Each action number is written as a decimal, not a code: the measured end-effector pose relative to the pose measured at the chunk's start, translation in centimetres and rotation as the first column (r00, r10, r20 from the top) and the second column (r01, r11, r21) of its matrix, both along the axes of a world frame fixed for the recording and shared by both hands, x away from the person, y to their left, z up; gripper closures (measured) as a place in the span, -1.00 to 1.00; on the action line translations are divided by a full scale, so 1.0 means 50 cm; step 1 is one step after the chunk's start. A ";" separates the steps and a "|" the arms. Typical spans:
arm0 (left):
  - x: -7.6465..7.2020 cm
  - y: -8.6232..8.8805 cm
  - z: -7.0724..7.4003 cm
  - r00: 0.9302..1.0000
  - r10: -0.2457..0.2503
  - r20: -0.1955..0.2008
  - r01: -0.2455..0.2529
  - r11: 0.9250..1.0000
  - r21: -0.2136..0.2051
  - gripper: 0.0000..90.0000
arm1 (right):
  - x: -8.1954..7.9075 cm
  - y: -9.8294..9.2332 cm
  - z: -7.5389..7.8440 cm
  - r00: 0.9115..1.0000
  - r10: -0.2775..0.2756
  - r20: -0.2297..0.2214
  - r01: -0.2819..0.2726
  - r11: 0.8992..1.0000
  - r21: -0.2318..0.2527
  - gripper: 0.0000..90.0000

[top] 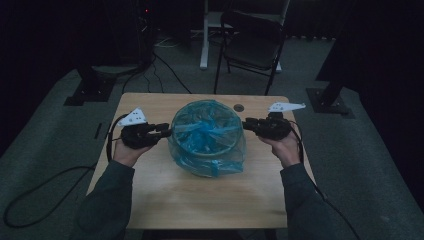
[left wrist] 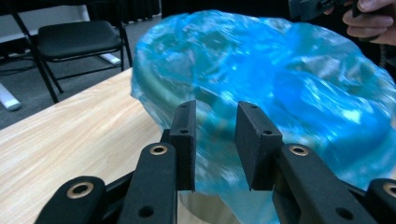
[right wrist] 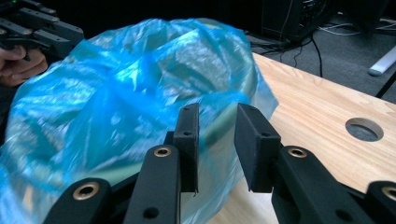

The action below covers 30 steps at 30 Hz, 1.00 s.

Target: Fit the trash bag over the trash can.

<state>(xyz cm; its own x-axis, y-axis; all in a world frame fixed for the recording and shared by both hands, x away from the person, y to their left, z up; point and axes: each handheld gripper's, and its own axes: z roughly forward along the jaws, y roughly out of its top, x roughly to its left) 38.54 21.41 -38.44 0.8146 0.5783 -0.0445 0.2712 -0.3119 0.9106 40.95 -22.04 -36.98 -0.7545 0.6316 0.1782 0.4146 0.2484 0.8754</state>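
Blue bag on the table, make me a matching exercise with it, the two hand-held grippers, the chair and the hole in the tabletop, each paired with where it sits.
Things:
1. blue bag
2. left hand-held gripper
3. right hand-held gripper
4. chair
5. hole

Places:
A. on the floor beyond the table
B. at the bag's left side, high view
C. middle of the table, over a round bin
D. in the tabletop near the far edge
E. at the bag's right side, high view

Pairs: 1-C, 2-B, 3-E, 4-A, 5-D
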 end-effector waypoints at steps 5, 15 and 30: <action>0.022 -0.004 0.007 0.999 0.033 0.001 -0.033 0.999 -0.004 0.53 | 0.028 0.011 0.004 1.000 -0.027 -0.001 0.027 1.000 -0.008 0.58; 0.064 -0.023 0.010 0.998 0.060 -0.016 -0.060 0.998 -0.007 0.53 | 0.073 0.032 0.004 0.999 -0.036 -0.009 0.036 0.999 -0.005 0.59; 0.122 -0.058 0.002 0.995 0.089 -0.047 -0.088 0.996 0.022 0.57 | 0.118 0.065 -0.009 0.999 -0.016 -0.051 0.015 1.000 -0.019 0.60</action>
